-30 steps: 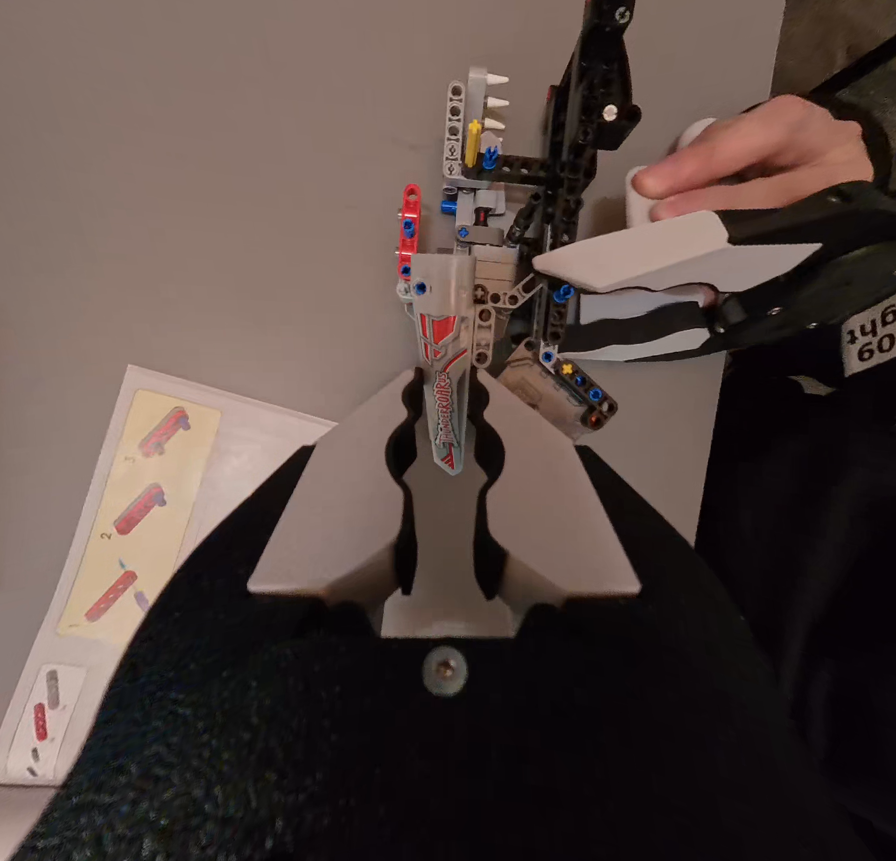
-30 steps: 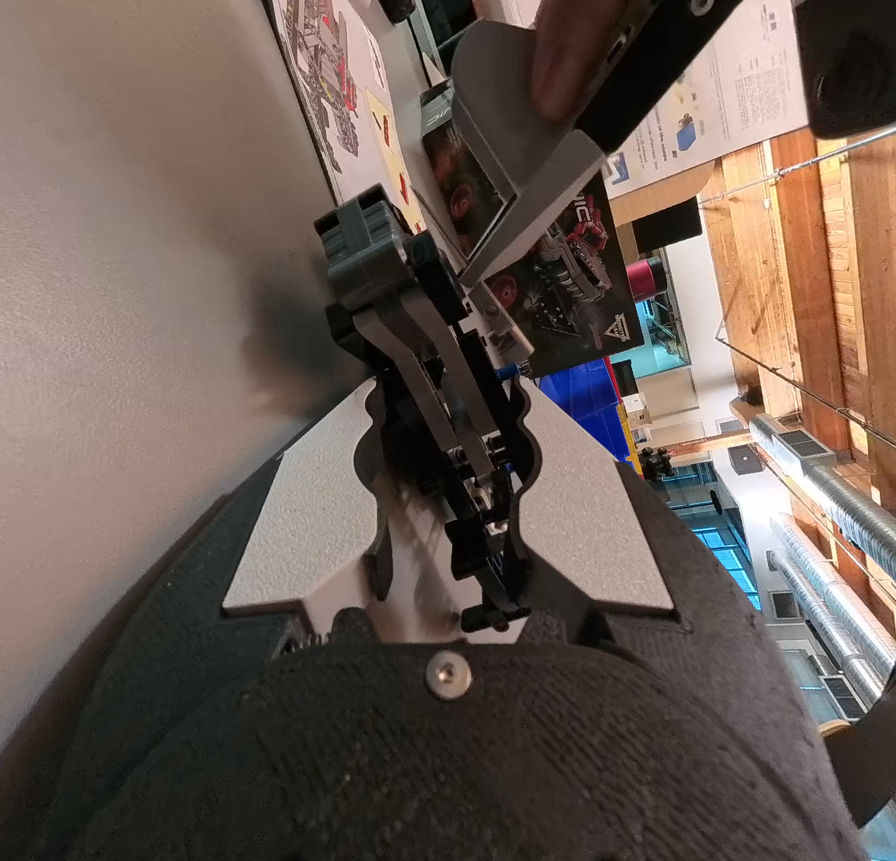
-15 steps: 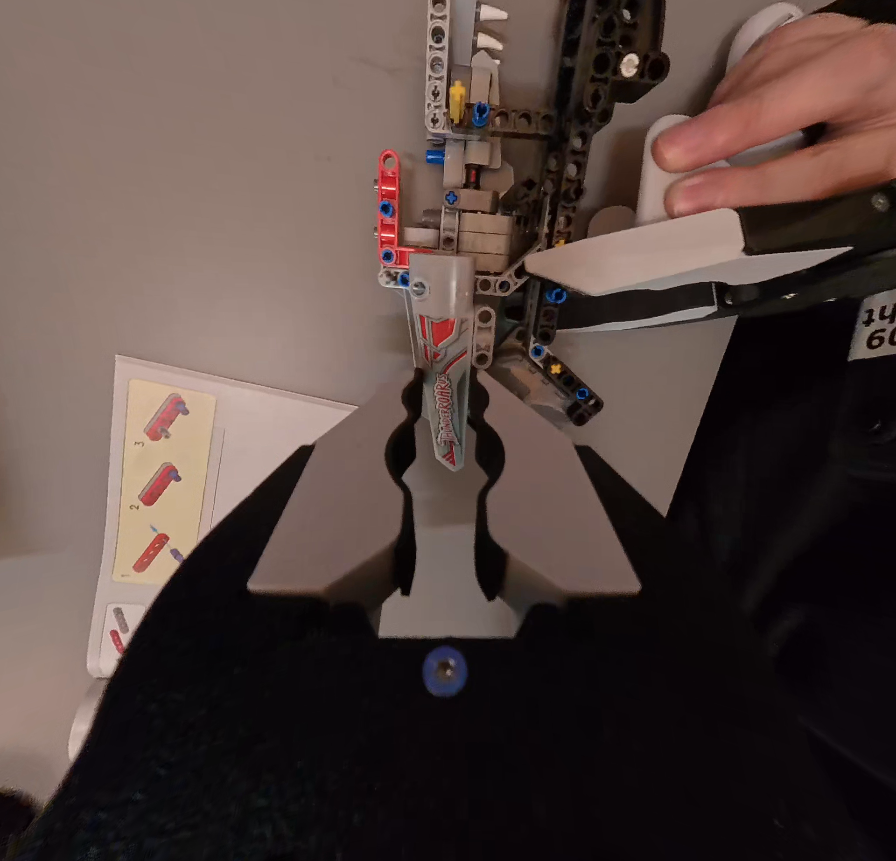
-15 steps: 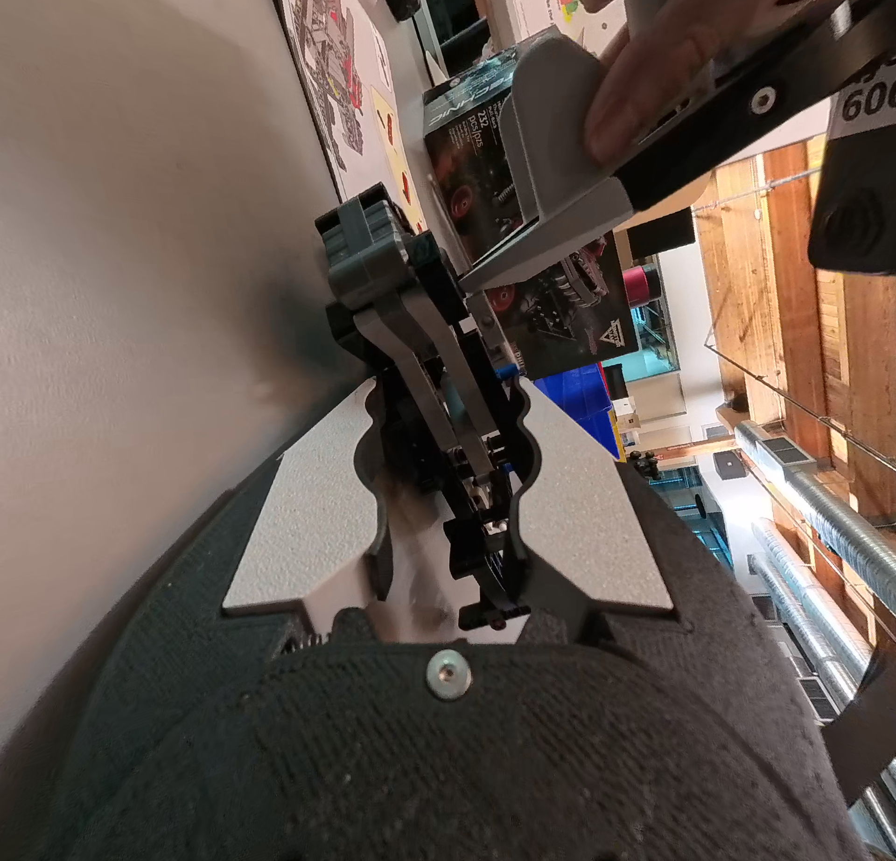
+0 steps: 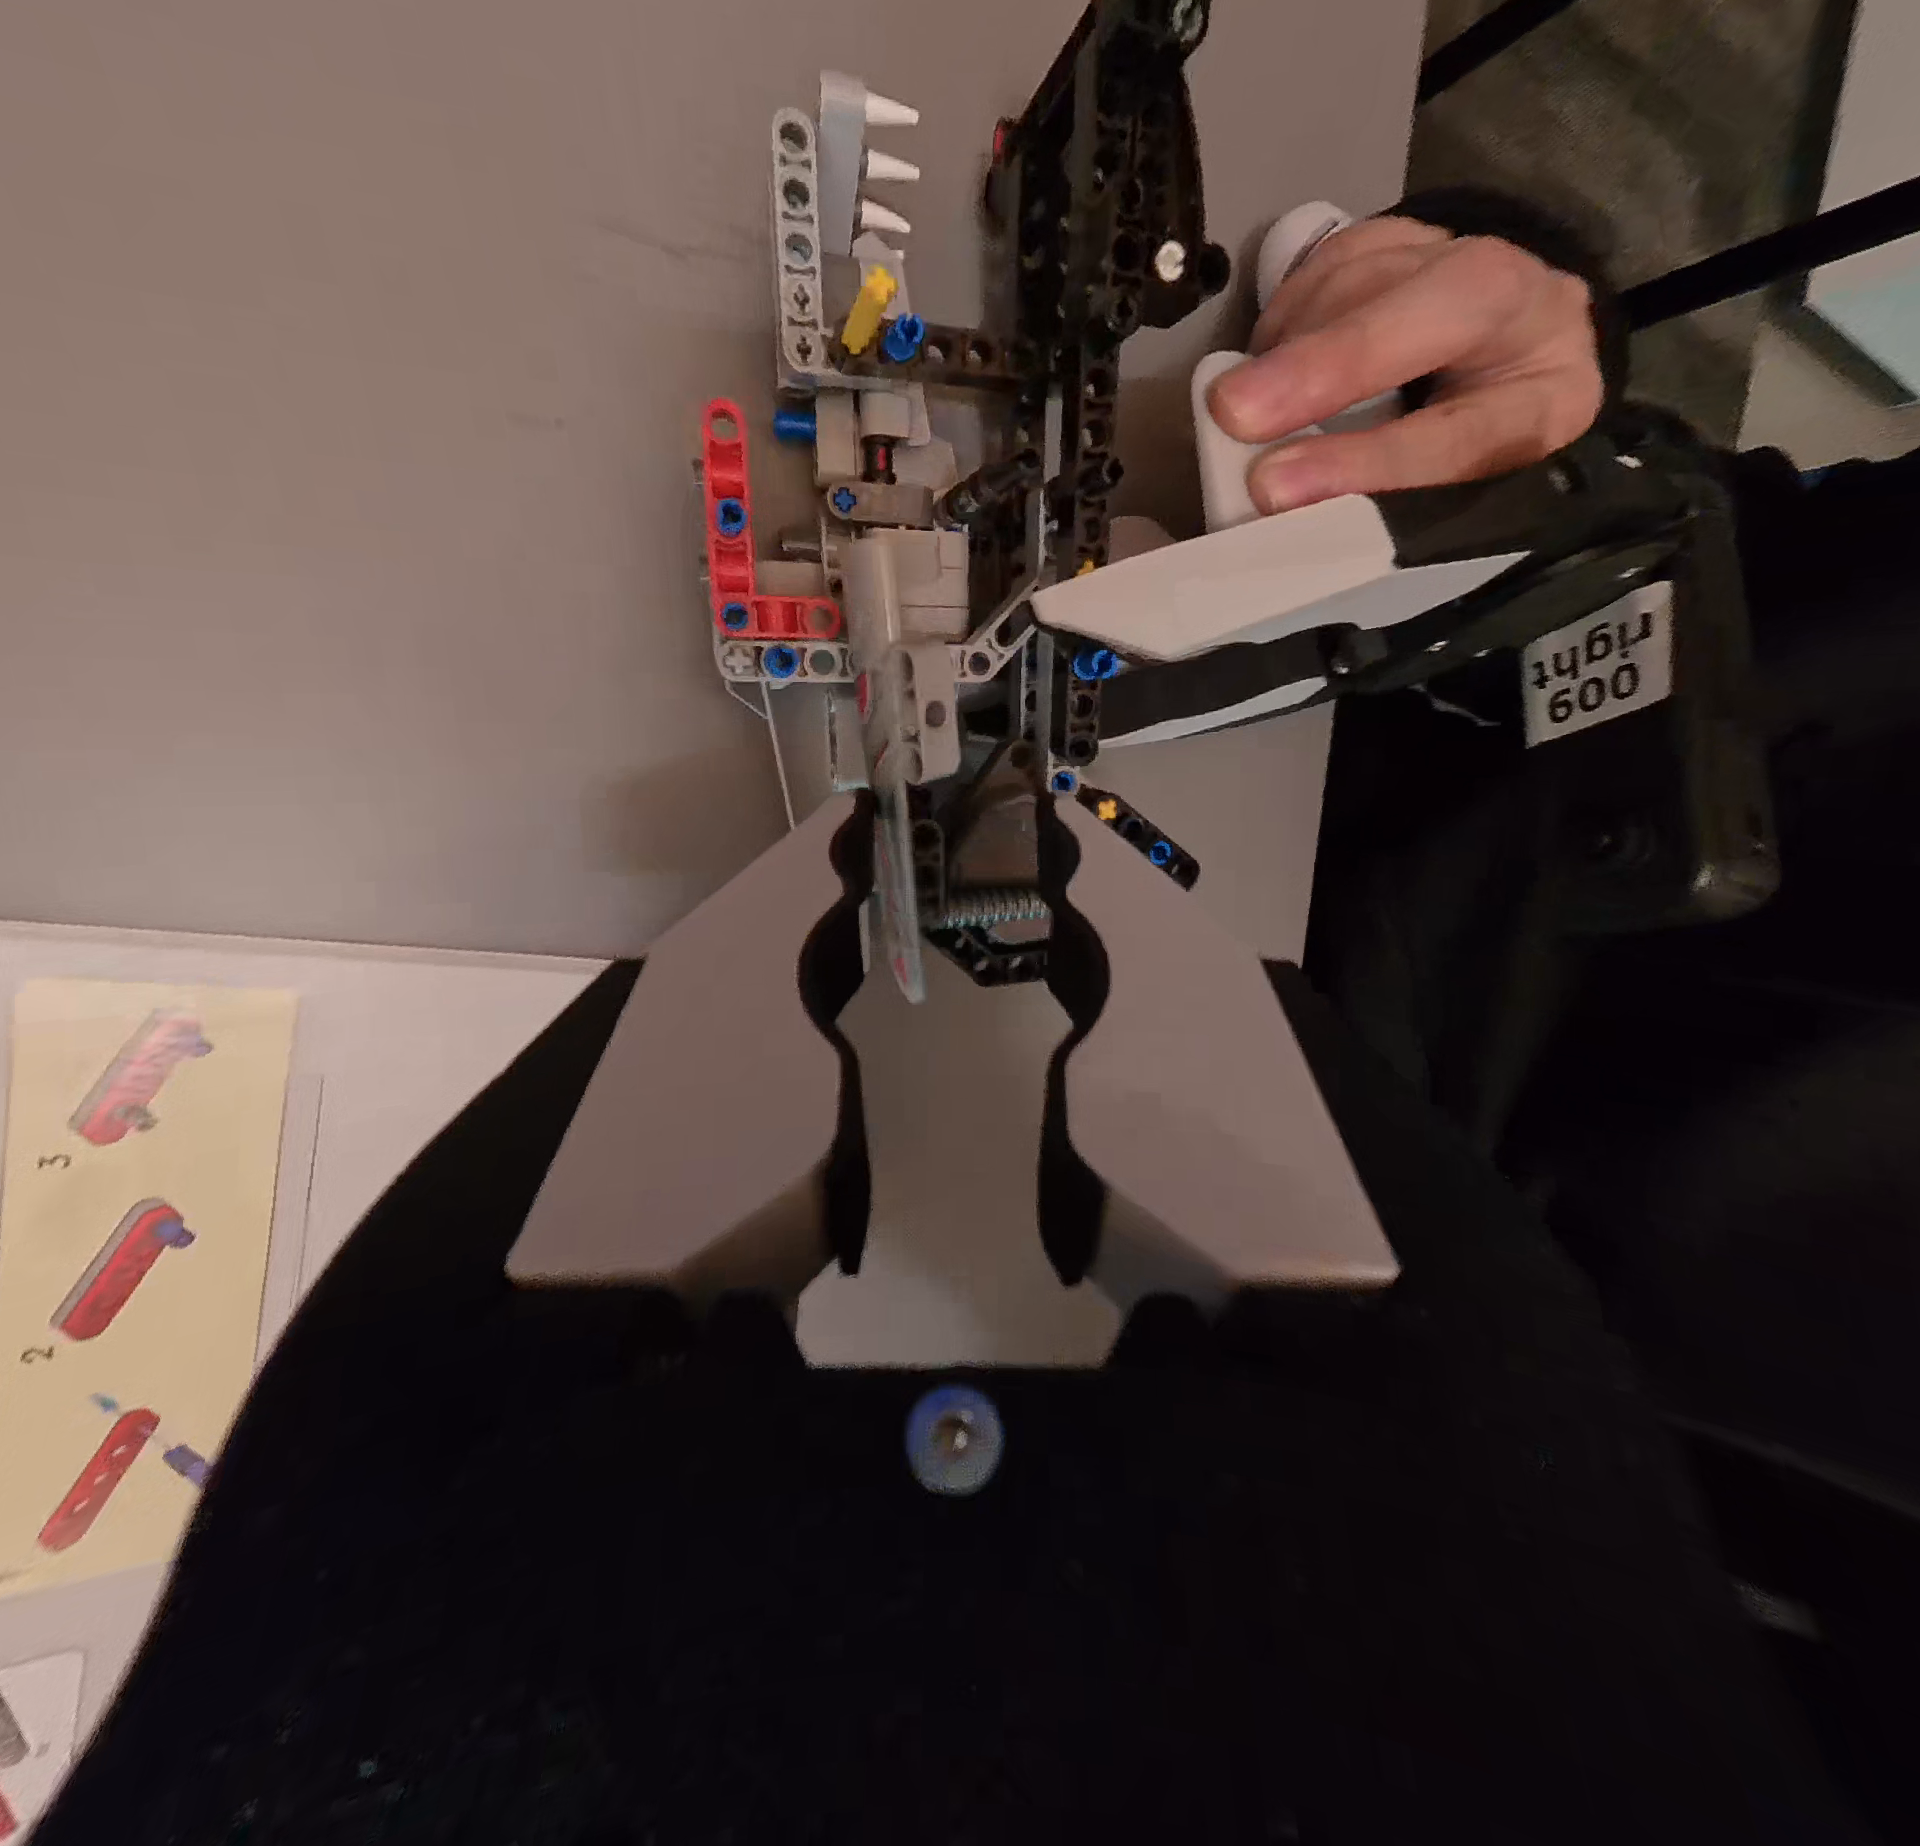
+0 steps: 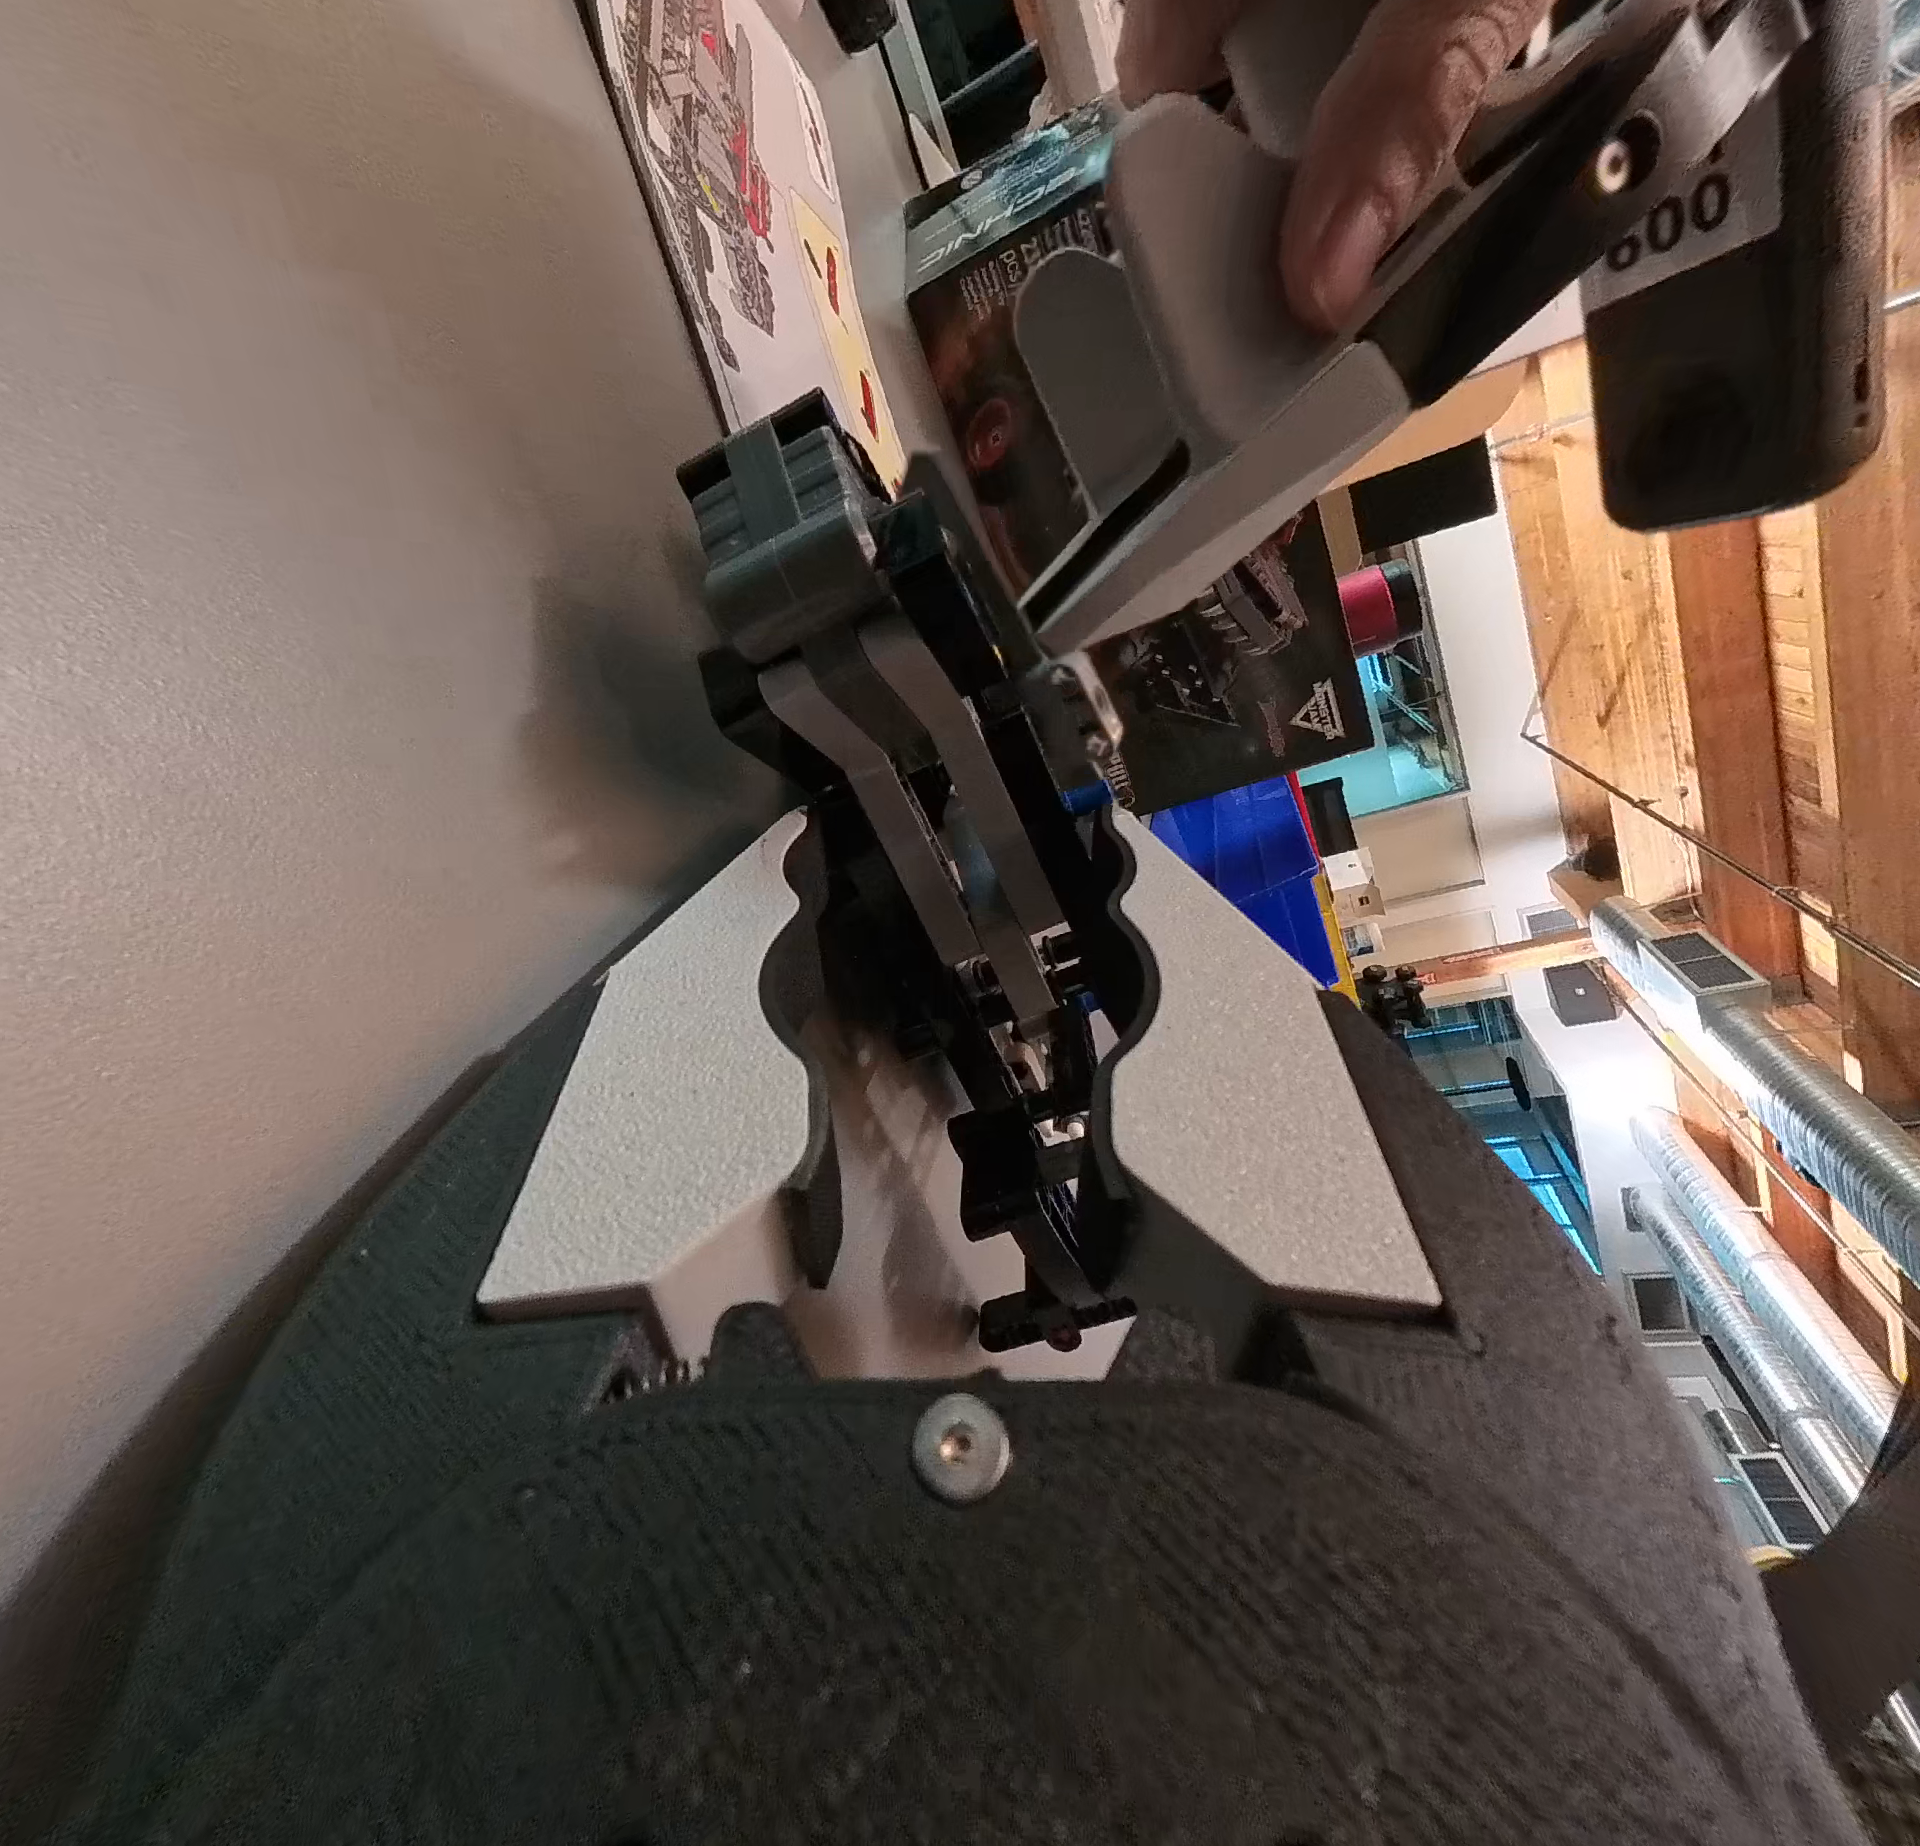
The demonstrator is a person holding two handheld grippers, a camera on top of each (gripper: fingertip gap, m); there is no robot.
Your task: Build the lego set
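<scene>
The half-built lego model [image 5: 904,570] has a black frame [image 5: 1101,238], a red L-beam [image 5: 732,518] and white teeth [image 5: 888,170]. It is held upright against the grey table. My right gripper [image 5: 1070,669] comes in from the right, shut on the black frame; in its own view [image 6: 961,830] the frame [image 6: 935,591] fills the jaws. My left gripper [image 5: 951,830] is below the model. Its fingers stand slightly apart either side of the grey and red panel [image 5: 896,892], which is seen edge-on. It also shows in the right wrist view [image 6: 1039,633].
An instruction booklet [image 5: 145,1225] lies at the lower left, and also shows in the right wrist view [image 6: 717,165]. The dark lego box [image 6: 1247,716] stands behind the model, with a blue bin [image 6: 1236,851] beyond. A hand [image 5: 1403,362] holds the right gripper. The grippers are tip to tip, or close to it.
The model has turned, so the panel now shows edge-on instead of face-on. My left gripper's fingers have spread a little off the panel. The right gripper keeps its hold.
</scene>
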